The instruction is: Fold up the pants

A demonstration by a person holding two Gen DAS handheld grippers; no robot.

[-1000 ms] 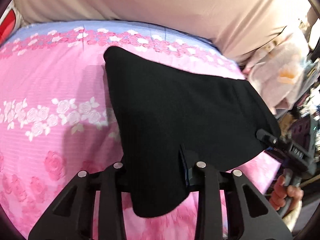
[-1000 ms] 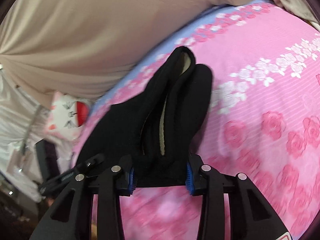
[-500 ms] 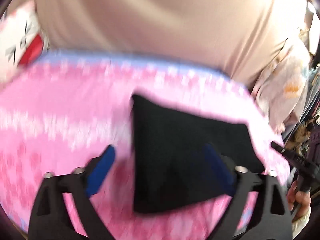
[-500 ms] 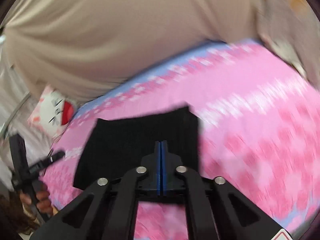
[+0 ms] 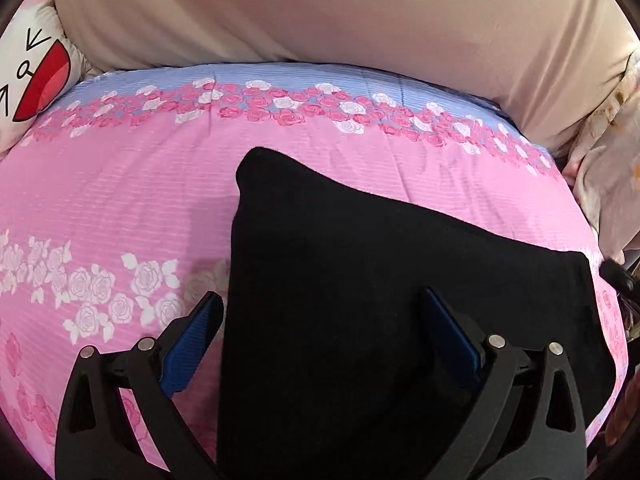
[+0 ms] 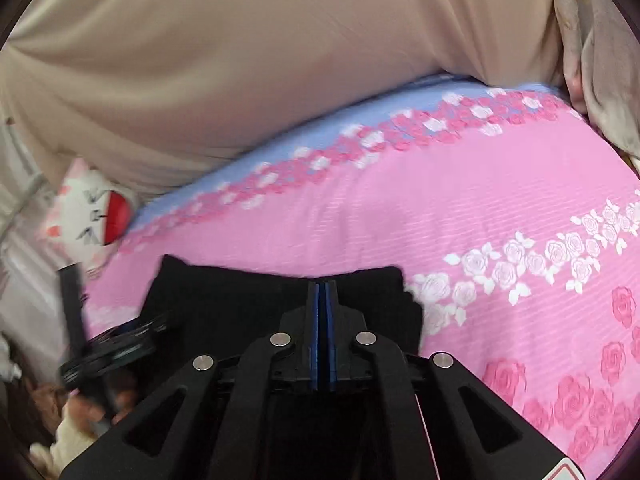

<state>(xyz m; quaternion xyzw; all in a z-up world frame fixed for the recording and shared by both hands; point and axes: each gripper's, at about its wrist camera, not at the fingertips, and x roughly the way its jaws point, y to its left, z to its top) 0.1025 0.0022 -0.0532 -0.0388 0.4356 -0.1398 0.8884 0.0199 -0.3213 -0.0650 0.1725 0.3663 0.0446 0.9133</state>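
Folded black pants (image 5: 380,300) lie flat on bed; left tool (image 5: 324,336) spread wide, straddling their left edge. Right tool (image 6: 322,336) pressed together, empty, over the pants' near edge.

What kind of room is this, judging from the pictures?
Most likely a bedroom: the black pants lie on a pink rose-print bedspread, with a cartoon-face pillow at its far edge and beige fabric behind.
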